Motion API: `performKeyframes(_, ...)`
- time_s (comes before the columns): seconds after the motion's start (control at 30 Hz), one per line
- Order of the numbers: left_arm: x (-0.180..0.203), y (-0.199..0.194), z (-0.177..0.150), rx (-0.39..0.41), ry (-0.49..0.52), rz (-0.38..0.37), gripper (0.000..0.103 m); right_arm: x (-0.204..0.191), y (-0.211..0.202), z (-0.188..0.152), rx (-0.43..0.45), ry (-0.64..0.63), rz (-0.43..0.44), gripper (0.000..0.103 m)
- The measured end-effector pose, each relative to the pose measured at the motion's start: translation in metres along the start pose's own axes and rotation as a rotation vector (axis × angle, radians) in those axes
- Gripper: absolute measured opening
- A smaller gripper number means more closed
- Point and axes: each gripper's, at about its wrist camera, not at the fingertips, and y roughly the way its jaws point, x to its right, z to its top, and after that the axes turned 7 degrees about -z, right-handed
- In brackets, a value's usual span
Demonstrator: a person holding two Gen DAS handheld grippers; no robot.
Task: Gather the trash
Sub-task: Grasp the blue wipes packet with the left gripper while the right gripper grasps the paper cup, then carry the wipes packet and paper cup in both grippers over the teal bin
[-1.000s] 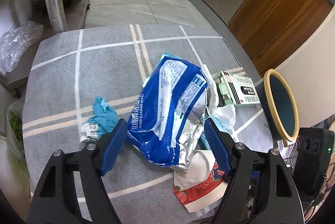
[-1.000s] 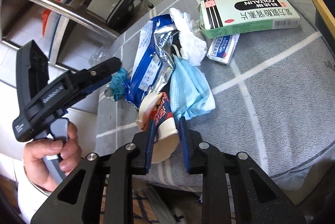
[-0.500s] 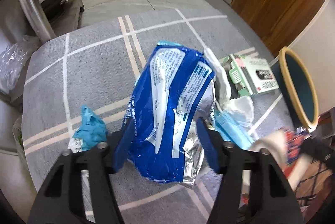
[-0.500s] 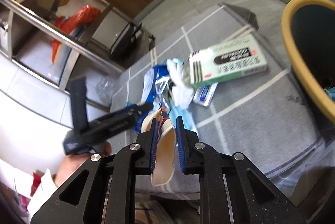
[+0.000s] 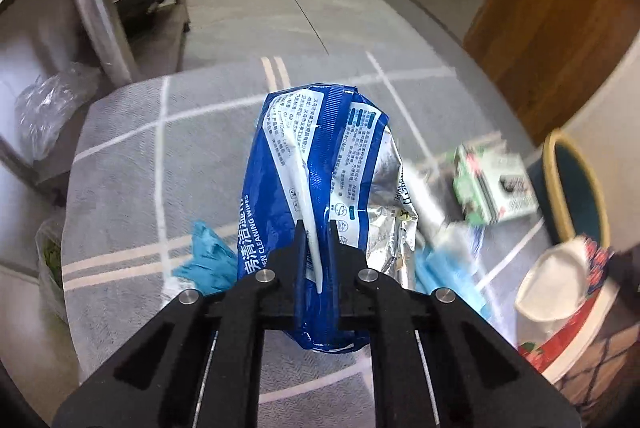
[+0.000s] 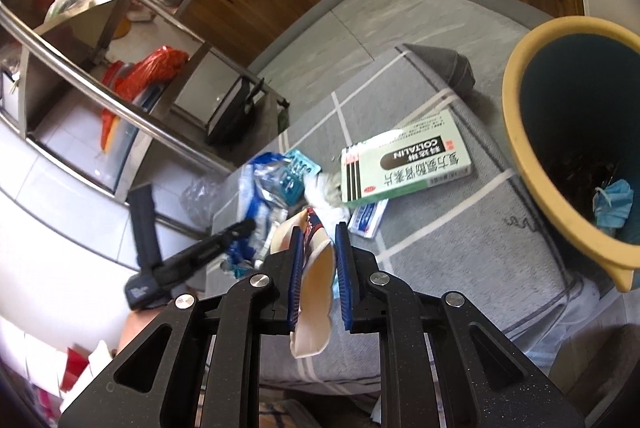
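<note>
Both tongs have just shut and lifted: left tongs (image 5: 316, 248) hold the blue bag (image 5: 320, 164), right tongs (image 6: 318, 260) pinch the cup (image 6: 314, 292), so the bin (image 6: 516, 132) at right comes next.

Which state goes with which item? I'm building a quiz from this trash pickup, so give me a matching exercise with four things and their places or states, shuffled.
Things:
1. blue foil wipes packet
2. crushed white and red paper cup
3. green and white cardboard medicine box
4. crumpled blue face mask

Places or states:
A. lying on the grey striped cloth
B. pinched in the left gripper
C. inside the yellow-rimmed bin
D. pinched in the right gripper

Pairs: 1-B, 2-D, 3-A, 4-C
</note>
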Motion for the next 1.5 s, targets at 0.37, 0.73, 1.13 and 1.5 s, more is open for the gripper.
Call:
performKeyframes(0.37,-0.002,-0.054,0.022,0.181,-0.089,-0.072,0.008,0.003,-0.021,0.013,0.061,-0.03,-0.032,0.016)
performKeyframes(0.73,0.047,-0.073,0.037,0.231,-0.045,-0.16,0.008,0.03,-0.049,0.03,0.136,-0.001,-0.07,0.016)
performKeyframes(1.13,0.141,-0.048,0.037,0.155,0.083,-0.278,0.008,0.075,-0.087,0.043,0.228,0.059,-0.164,0.016)
performKeyframes(1.5,0.245,-0.015,0.023,0.054,0.221,-0.393,0.008,0.13,-0.119,0.043,0.291,0.131,-0.252,0.016)
